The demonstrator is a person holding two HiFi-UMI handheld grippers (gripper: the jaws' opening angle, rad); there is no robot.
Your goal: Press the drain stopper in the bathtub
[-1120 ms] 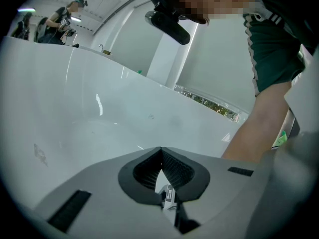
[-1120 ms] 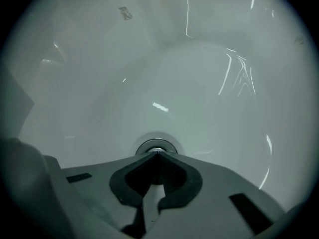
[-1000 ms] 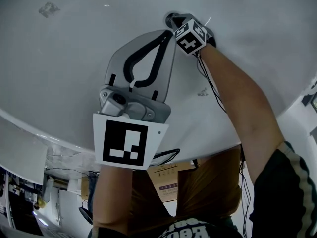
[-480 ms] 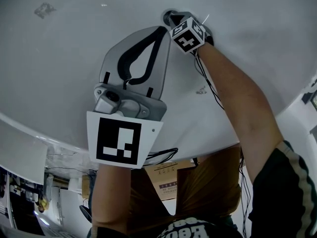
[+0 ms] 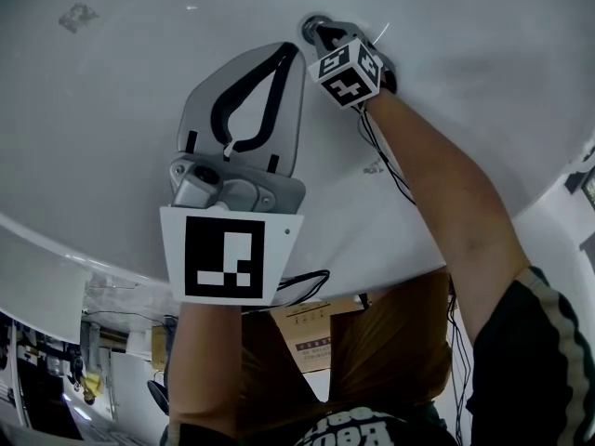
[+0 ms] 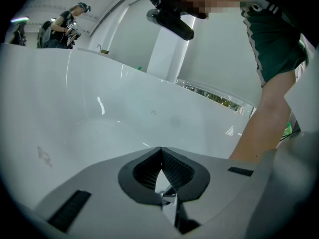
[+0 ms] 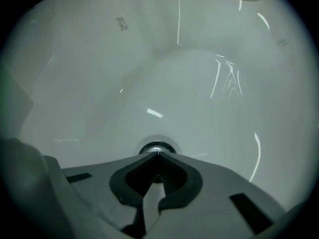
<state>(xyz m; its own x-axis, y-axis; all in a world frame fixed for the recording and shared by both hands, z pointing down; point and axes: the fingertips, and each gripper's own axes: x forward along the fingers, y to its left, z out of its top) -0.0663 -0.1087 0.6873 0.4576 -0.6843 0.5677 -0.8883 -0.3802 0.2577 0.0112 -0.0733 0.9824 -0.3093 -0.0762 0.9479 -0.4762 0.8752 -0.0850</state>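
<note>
The round chrome drain stopper (image 7: 156, 148) sits in the white bathtub floor (image 7: 199, 98); in the head view the stopper (image 5: 312, 26) shows at the top, partly hidden by my right gripper. My right gripper (image 7: 157, 153) is shut, its joined tips right over the stopper's near rim, pointing steeply down; whether they touch it I cannot tell. In the head view the right gripper (image 5: 321, 33) is mostly hidden behind its marker cube (image 5: 348, 69). My left gripper (image 5: 286, 48) is shut on nothing and hovers over bare tub floor, left of the drain. The left gripper (image 6: 160, 149) points at the far tub wall.
The tub's near rim (image 5: 56, 240) curves across the head view's lower left. A small scuff (image 5: 77, 17) marks the tub floor at far left. Black cables (image 5: 390, 156) run along the right forearm. A person (image 6: 65, 26) stands beyond the tub's far rim.
The left gripper has drifted a little up and to the left in the head view. The right gripper has edged slightly up toward the drain stopper.
</note>
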